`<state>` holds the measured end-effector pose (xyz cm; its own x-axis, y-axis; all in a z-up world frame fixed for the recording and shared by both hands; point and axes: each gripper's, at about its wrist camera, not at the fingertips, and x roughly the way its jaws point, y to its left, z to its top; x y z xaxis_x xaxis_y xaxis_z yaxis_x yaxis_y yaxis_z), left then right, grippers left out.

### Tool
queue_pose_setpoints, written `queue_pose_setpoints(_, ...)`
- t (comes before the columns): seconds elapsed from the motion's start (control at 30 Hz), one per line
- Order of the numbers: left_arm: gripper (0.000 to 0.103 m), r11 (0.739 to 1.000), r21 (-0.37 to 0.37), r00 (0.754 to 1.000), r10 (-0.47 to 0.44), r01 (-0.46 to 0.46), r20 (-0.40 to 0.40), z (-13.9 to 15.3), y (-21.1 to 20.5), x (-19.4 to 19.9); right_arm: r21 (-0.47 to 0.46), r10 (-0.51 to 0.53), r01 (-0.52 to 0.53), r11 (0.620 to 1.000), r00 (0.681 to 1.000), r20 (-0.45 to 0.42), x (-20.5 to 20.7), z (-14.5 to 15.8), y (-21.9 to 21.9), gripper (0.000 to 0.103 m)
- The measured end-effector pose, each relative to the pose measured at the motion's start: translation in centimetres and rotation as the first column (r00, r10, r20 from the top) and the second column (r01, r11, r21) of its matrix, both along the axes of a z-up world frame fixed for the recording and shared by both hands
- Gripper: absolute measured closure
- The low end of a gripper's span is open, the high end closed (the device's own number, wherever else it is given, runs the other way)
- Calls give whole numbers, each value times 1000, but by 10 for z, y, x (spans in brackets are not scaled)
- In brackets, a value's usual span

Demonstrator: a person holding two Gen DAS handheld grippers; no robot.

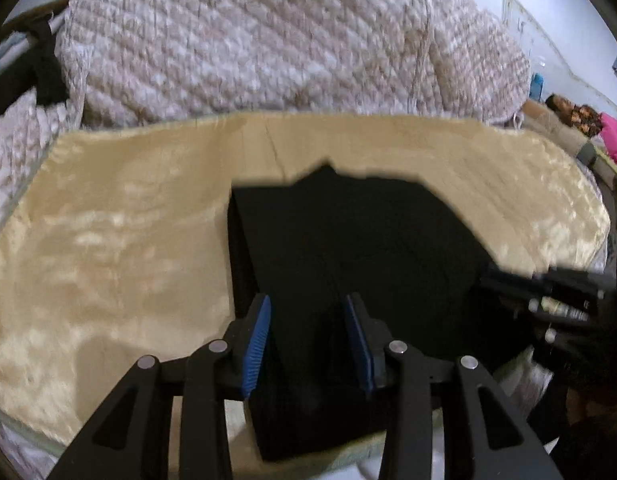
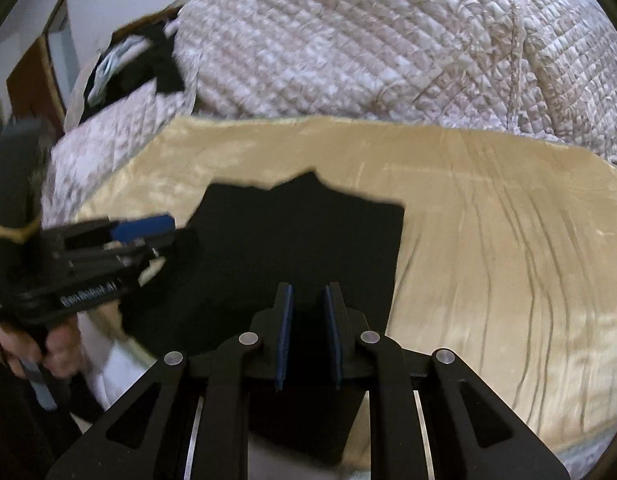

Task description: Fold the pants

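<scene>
Folded black pants (image 1: pixel 348 248) seemingly run lengthwise away from both cameras.

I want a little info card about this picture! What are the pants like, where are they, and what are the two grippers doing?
pants: black pants, already folded into a compact shape with an uneven far edge
resting on: shiny tan cloth spread flat
behind the cloth: a puffy quilted blanket
left gripper: left gripper jaws apart, above the near edge of the pants, nothing pinched between them
right gripper: right gripper jaws apart with a narrower gap, also over the near edge
picture quality: blurry, so fine folds in the black fabric cannot be made out
</scene>
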<state>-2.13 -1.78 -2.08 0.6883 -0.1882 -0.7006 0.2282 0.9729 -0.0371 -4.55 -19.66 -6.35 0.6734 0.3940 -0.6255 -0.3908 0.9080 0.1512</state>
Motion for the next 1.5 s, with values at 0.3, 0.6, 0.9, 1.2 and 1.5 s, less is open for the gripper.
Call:
queue_pose_setpoints(0.3, 61, 1000, 4, 999, 17, -17, 36, 6, 2, -9, -12, 2, -1, 1000, 998, 61, -13, 3, -2, 85)
queue_pose_setpoints(0.6, 61, 999, -8, 999, 31, -31, 20, 4, 6, -3, 27, -22, 20, 999, 999, 42, -15, 4, -8, 85)
queue_pose_setpoints(0.9, 60, 999, -23, 999, 33, -33, 0, -1, 7, 8, 79, -91, 95, 992, 995, -47, 13, -3, -18, 87)
queue_pose_setpoints(1.2, 60, 995, -47, 996, 86, -87, -24, 5, 28, 16, 110, -116, 127, 986, 988, -99, 22, 6, -31, 85)
queue_pose_setpoints(1.5, 47, 989, -138, 999, 46, -49, -24, 15, 36, 25, 197, -105, 140, 970, 979, -176, 35, 9, -58, 85)
